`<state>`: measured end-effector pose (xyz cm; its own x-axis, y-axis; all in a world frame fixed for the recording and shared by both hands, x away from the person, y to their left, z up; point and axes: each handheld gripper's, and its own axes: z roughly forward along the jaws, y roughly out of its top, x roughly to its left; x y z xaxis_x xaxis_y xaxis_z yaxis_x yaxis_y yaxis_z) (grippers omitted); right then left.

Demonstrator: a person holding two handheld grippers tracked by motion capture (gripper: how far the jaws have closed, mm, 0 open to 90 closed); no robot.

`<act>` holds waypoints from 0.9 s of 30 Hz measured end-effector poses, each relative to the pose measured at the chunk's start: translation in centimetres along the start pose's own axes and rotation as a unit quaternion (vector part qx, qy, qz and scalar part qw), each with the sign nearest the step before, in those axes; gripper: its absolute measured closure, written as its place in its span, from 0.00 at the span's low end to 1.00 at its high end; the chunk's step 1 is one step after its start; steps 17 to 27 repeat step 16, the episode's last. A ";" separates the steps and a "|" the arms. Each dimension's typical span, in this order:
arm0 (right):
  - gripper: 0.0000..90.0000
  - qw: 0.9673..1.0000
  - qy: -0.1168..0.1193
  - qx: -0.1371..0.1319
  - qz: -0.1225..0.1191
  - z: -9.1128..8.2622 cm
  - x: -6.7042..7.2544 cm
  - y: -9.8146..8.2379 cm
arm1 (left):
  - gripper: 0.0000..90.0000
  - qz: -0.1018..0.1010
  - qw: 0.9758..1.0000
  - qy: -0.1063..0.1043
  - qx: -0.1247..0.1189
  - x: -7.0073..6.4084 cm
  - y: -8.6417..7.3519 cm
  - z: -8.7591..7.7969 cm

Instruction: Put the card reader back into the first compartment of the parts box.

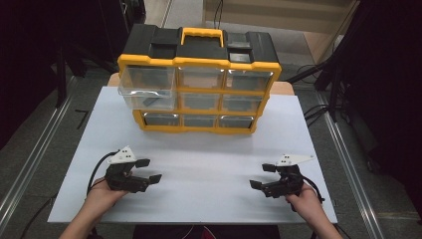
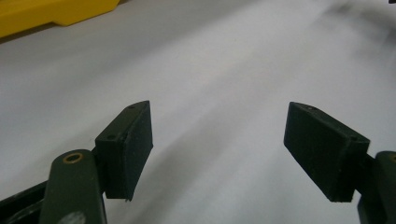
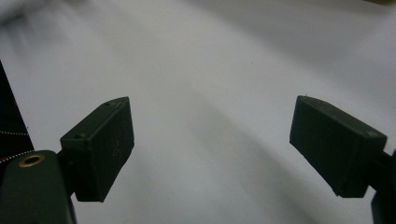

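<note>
Near the table's (image 1: 199, 164) front edge, the left gripper (image 1: 149, 171) and right gripper (image 1: 263, 176) rest wide open and empty. Beyond stands the drawer cabinet (image 1: 199, 79), its top-left drawer (image 1: 148, 85) pulled out. Nothing's begun; likely next, the left reaches forward to that drawer.

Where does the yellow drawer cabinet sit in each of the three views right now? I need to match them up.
High view: the yellow drawer cabinet stands at the top centre, at the far end of the white table, with its top-left drawer pulled out.
Left gripper view: a yellow strip of its base crosses the top-left corner.
Right gripper view: I cannot make it out here.
Shared landmark: the white table top, beneath both open grippers.
</note>
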<state>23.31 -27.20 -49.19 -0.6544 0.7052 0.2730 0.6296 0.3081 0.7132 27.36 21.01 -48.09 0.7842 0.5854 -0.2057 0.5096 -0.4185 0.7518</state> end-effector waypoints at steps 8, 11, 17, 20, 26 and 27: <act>0.14 1.000 0.005 0.001 -0.002 0.3 0.1 0.3 | 0.28 -0.004 1.000 0.006 0.006 0.1 -0.5 -0.4; 0.14 1.000 0.005 0.002 -0.005 0.4 0.1 0.3 | 0.28 0.000 1.000 0.008 0.009 0.0 -0.5 -0.3; 0.16 1.000 0.010 0.003 -0.002 0.5 0.0 0.3 | 0.28 0.005 1.000 0.010 0.017 0.0 -0.6 -0.2; 0.16 1.000 0.010 0.003 -0.002 0.5 0.0 0.3 | 0.28 0.005 1.000 0.010 0.017 0.0 -0.6 -0.2; 0.16 1.000 0.010 0.003 -0.002 0.5 0.0 0.3 | 0.28 0.005 1.000 0.010 0.017 0.0 -0.6 -0.2; 0.16 1.000 0.010 0.003 -0.002 0.5 0.0 0.3 | 0.28 0.005 1.000 0.010 0.017 0.0 -0.6 -0.2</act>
